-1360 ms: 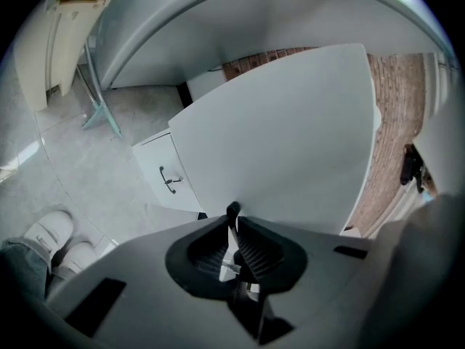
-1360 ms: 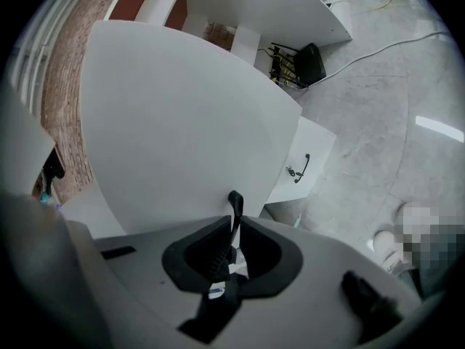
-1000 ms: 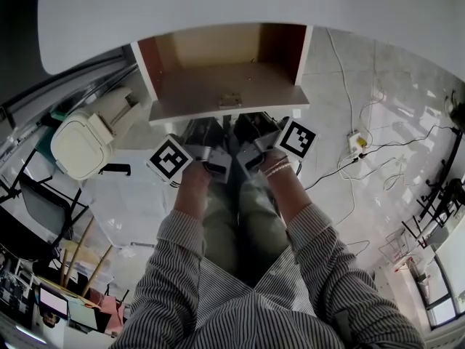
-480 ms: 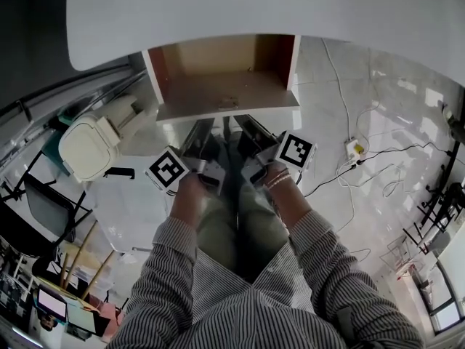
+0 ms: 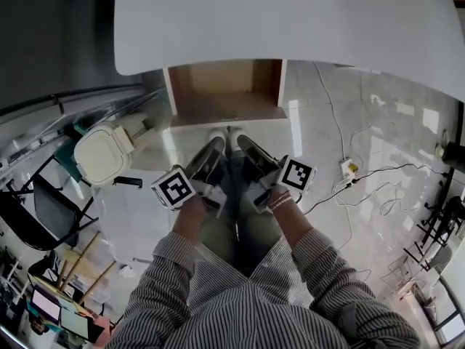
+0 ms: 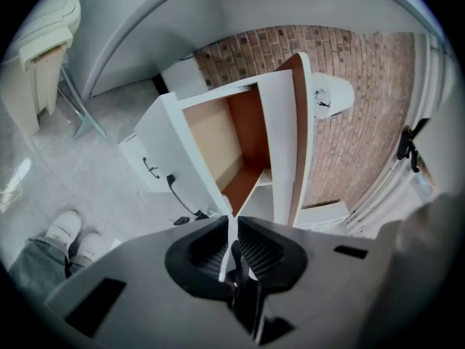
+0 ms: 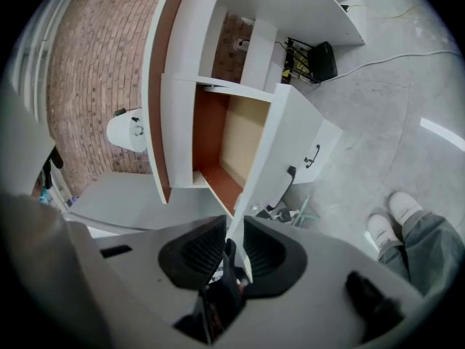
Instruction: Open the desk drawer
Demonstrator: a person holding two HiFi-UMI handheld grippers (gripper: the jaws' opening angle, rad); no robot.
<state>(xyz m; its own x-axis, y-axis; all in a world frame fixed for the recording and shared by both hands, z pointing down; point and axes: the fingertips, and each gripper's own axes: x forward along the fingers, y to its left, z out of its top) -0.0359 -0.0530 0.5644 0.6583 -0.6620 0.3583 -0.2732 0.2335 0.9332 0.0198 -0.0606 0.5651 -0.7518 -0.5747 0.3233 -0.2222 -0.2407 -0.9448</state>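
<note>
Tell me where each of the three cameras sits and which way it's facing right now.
Head view: on the person's head, looking steeply down at the open drawer under the desk; striped sleeves and shoes show.
Left gripper view: rides the left gripper, looking along its fingers toward the drawer; the shoes show low left.
Right gripper view: rides the right gripper, looking along its fingers toward the drawer; shoes low right.
Shared: all three catch the drawer and shoes.
</note>
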